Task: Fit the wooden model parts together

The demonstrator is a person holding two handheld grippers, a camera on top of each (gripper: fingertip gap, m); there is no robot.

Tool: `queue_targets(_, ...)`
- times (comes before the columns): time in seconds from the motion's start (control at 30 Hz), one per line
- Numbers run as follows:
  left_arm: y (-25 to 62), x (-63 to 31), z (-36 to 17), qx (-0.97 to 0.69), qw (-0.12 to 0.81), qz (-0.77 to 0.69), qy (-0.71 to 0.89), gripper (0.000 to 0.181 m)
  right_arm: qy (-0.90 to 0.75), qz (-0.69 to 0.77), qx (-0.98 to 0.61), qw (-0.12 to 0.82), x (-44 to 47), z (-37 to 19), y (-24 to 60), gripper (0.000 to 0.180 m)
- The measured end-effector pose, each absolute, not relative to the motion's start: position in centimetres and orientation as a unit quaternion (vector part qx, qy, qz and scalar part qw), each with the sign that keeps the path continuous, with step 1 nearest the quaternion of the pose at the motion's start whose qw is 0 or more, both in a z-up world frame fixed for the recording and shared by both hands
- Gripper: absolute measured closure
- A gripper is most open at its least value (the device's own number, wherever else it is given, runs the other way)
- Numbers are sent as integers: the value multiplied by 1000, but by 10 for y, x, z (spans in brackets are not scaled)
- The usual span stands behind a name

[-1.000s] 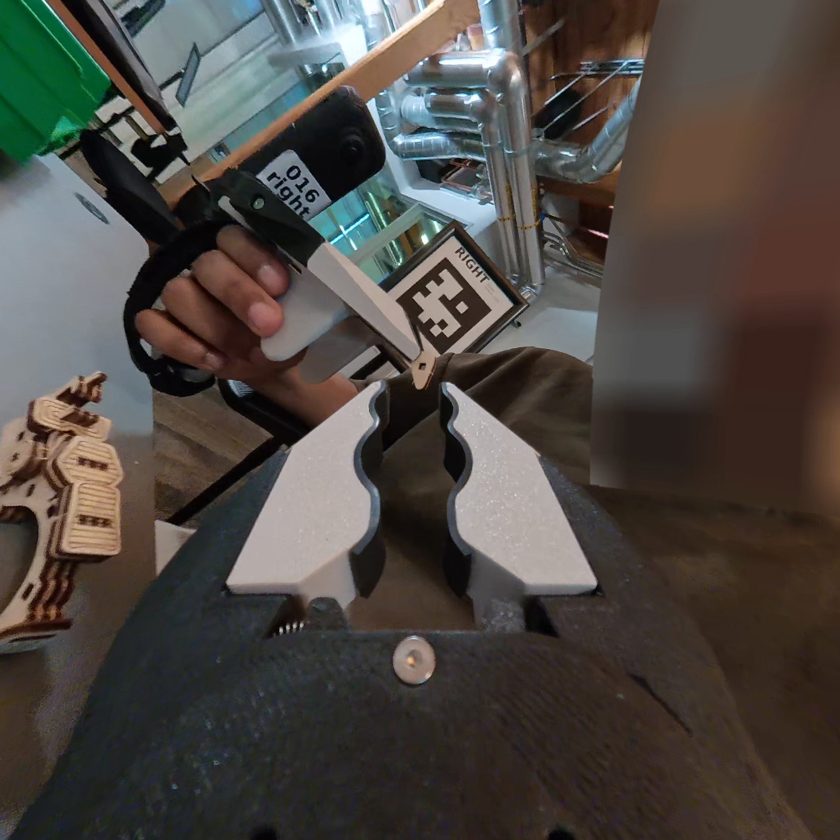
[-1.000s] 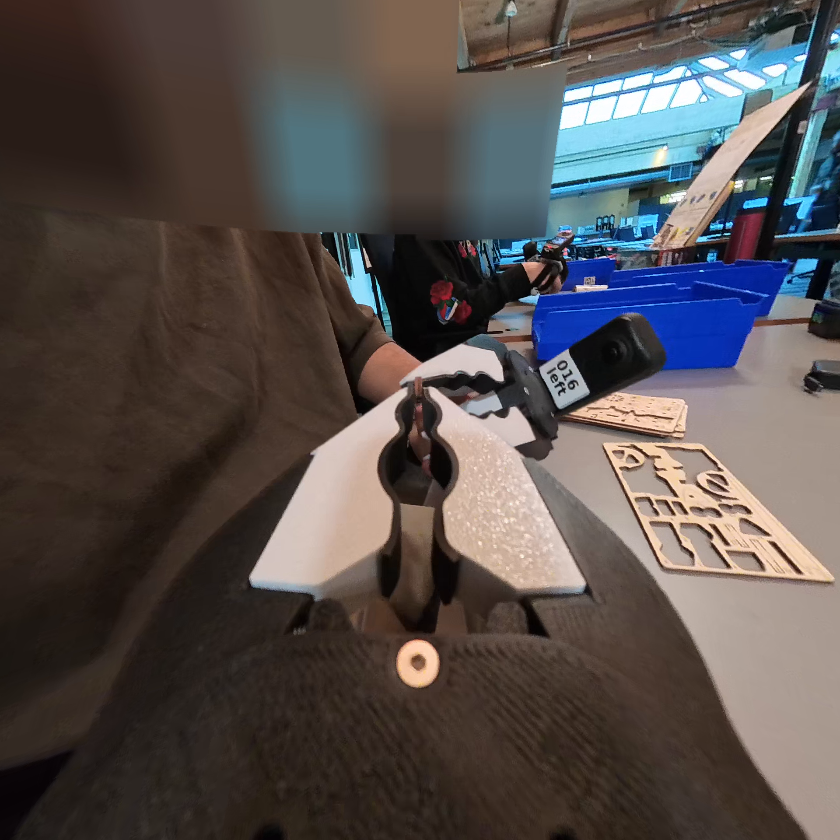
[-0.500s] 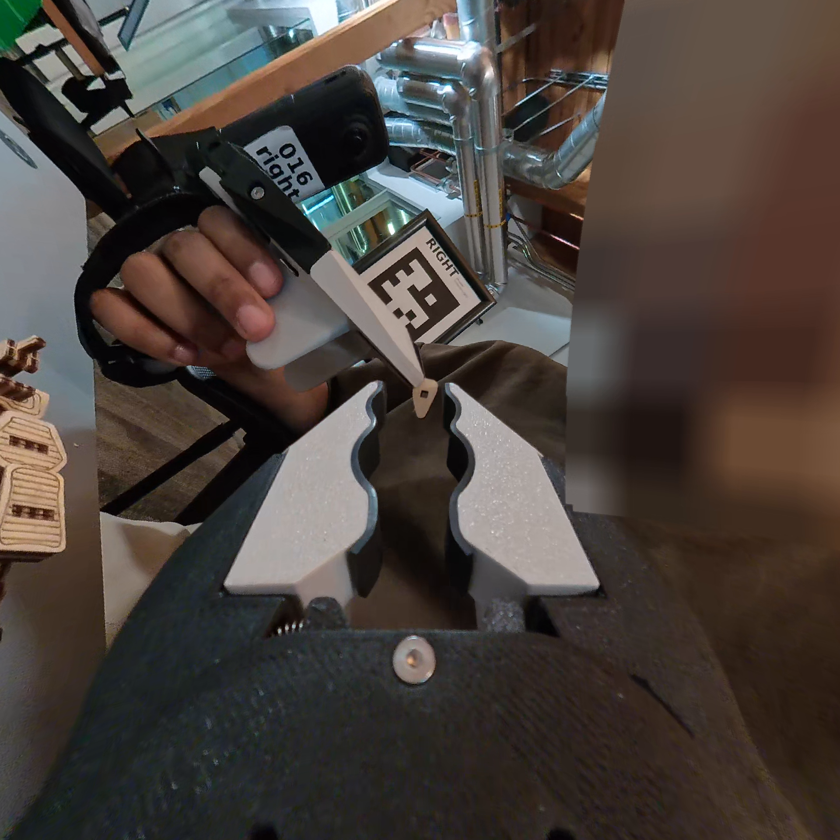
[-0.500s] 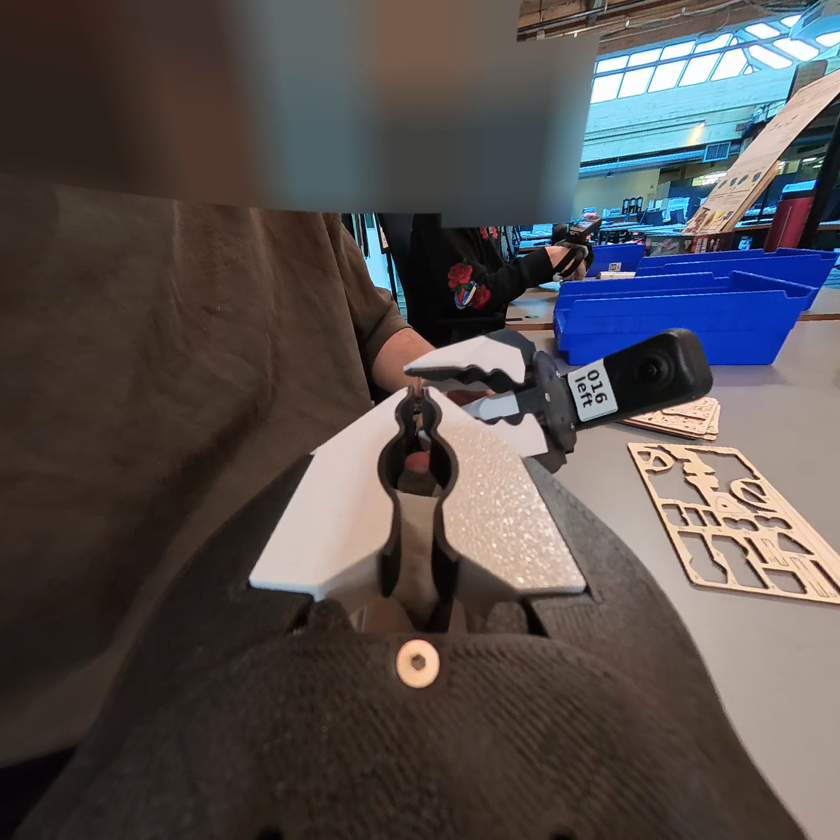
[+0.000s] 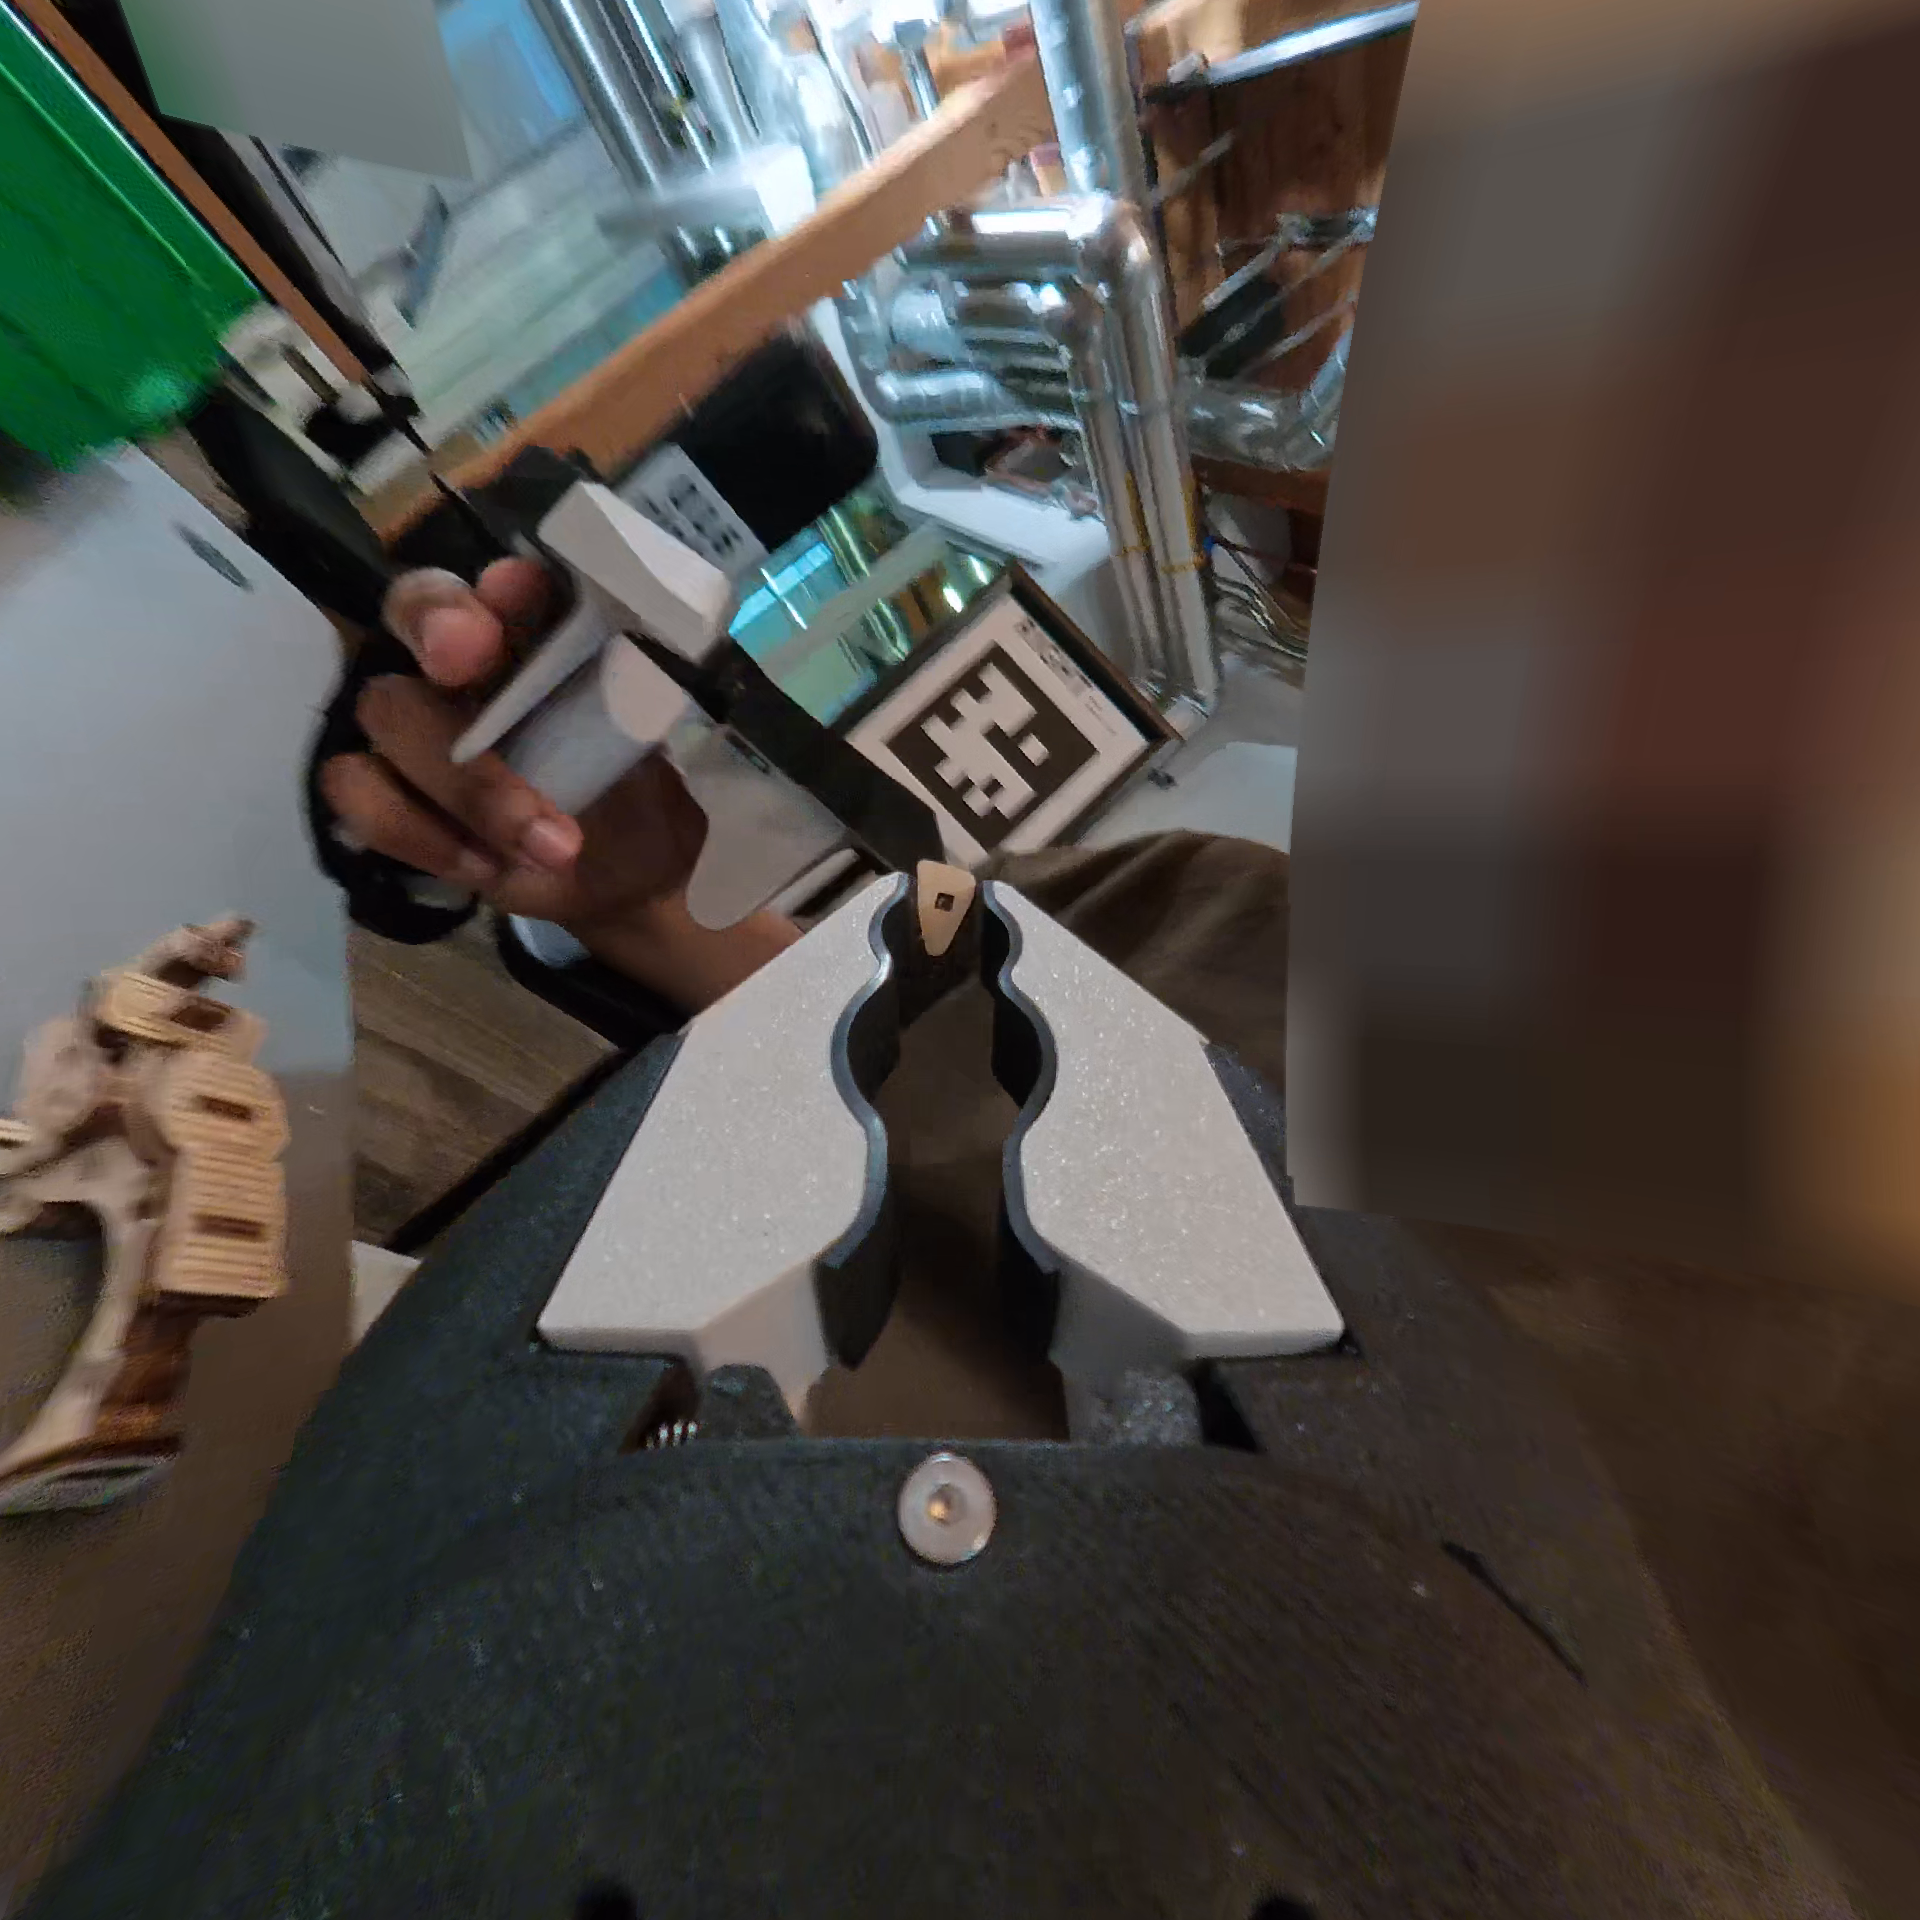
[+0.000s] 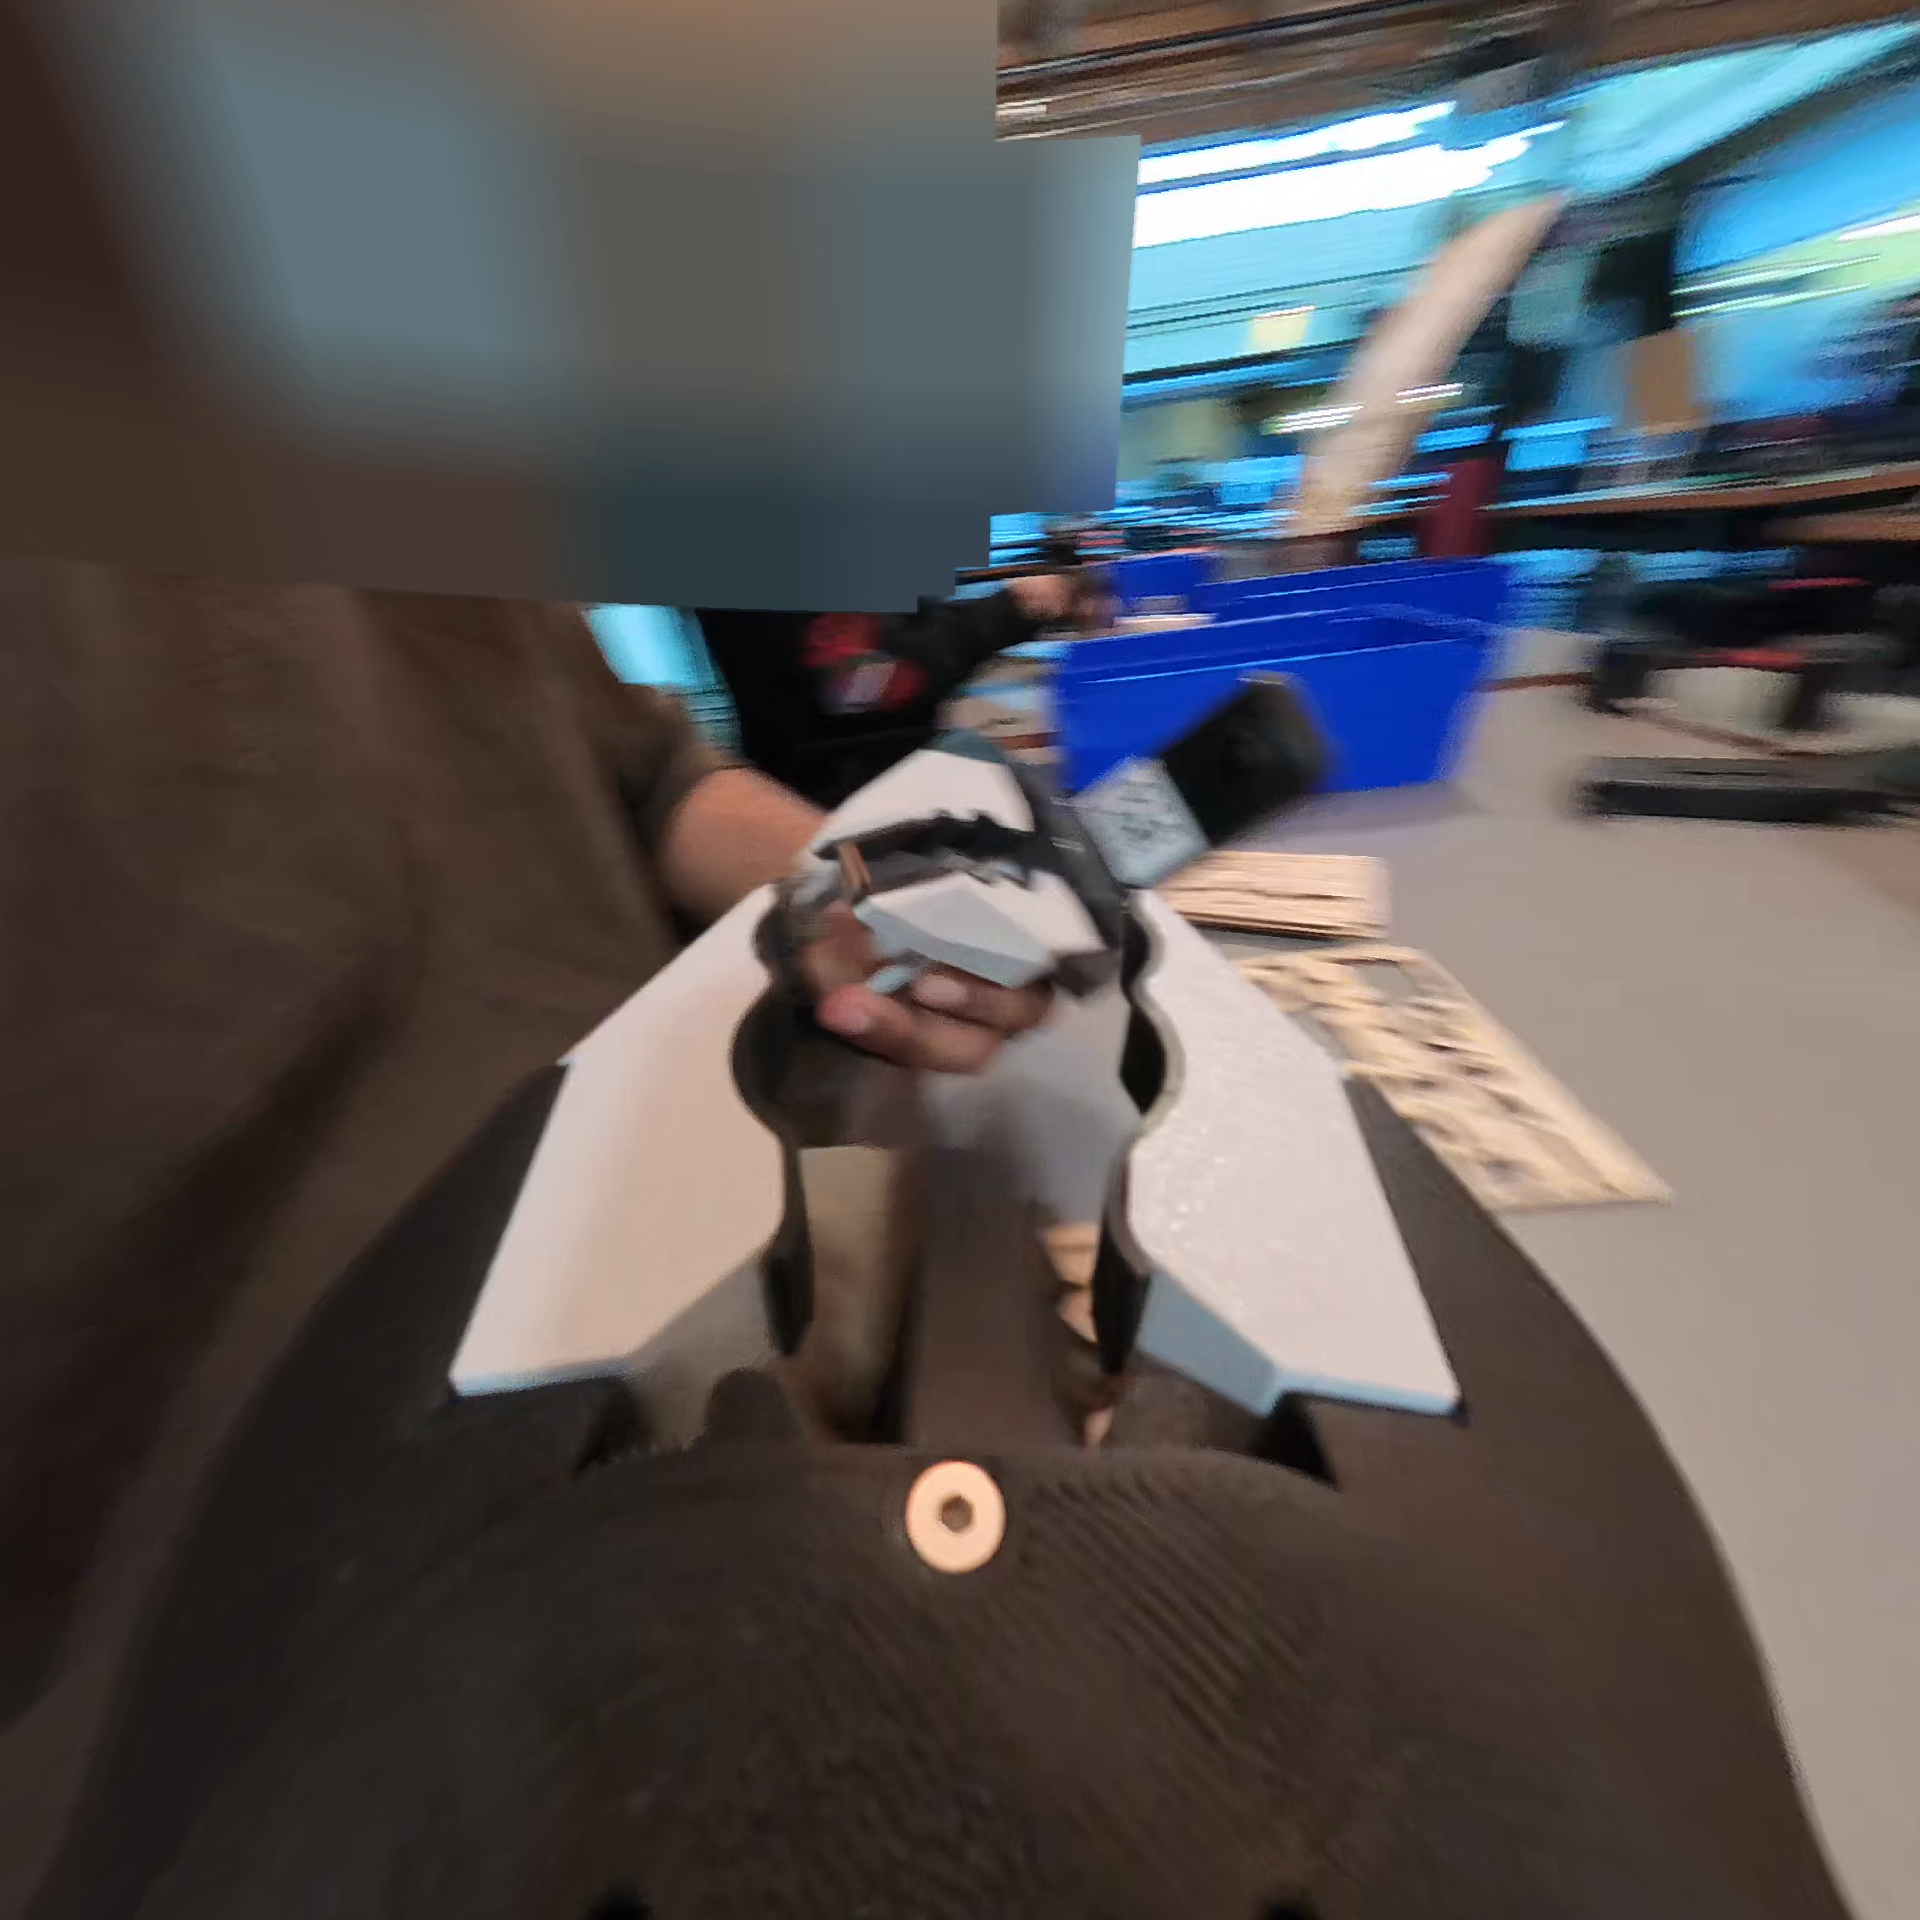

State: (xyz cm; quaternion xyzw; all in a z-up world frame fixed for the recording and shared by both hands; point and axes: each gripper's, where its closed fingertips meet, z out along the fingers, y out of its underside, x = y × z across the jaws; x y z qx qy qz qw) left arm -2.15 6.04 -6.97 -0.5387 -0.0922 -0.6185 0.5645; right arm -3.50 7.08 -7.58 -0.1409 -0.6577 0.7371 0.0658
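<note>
A small tan wooden piece (image 5: 940, 916) with a square hole sits between the fingertips of my left gripper (image 5: 941, 902), which is shut on it in the air in front of the person's brown shirt. My right gripper (image 6: 951, 920) is open wide and empty. In the left wrist view it (image 5: 790, 727) is just up and left of the piece, with its jaws spread. In the blurred right wrist view the left gripper (image 6: 836, 871) points left between my right fingers, with the piece (image 6: 852, 864) at its tip.
A partly built wooden model (image 5: 177, 1122) lies at the left on the grey table (image 6: 1662, 1039). A cut-out wooden sheet (image 6: 1434, 1070), a stack of sheets (image 6: 1278, 894) and a blue bin (image 6: 1278, 686) are to the right. A marker board (image 5: 997, 738) stands behind. Left and right tips are no more than a few centimetres apart.
The right gripper has opened and let go of the small wooden piece. The left gripper has closed on it. Both views are blurred by motion.
</note>
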Motion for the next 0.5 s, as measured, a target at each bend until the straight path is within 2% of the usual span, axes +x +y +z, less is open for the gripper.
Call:
queue_targets(0.03,61,-33,-69,-543,584,-594,-106,173,-655,730,-166,100,-45,-74,80,117)
queue_targets(0.13,61,-68,-72,-568,633,-503,-153,173,-636,680,-280,235,-76,-71,123,134)
queue_targets(0.2,62,-82,-82,-600,634,-453,-178,173,-621,635,-345,306,-80,-74,145,134)
queue_targets(0.27,64,-94,-99,-634,625,-406,-207,173,-625,591,-377,344,-68,-89,148,143)
queue_targets(0.33,67,-101,-115,-656,612,-377,-232,173,-645,524,-410,376,-54,-114,145,145)
queue_targets(0.37,69,-102,-121,-664,604,-371,-240,173,-659,488,-418,391,-48,-126,143,155)
queue_targets(0.5,81,-93,-141,-703,566,-353,-247,173,-729,410,-387,388,-37,-160,112,168)
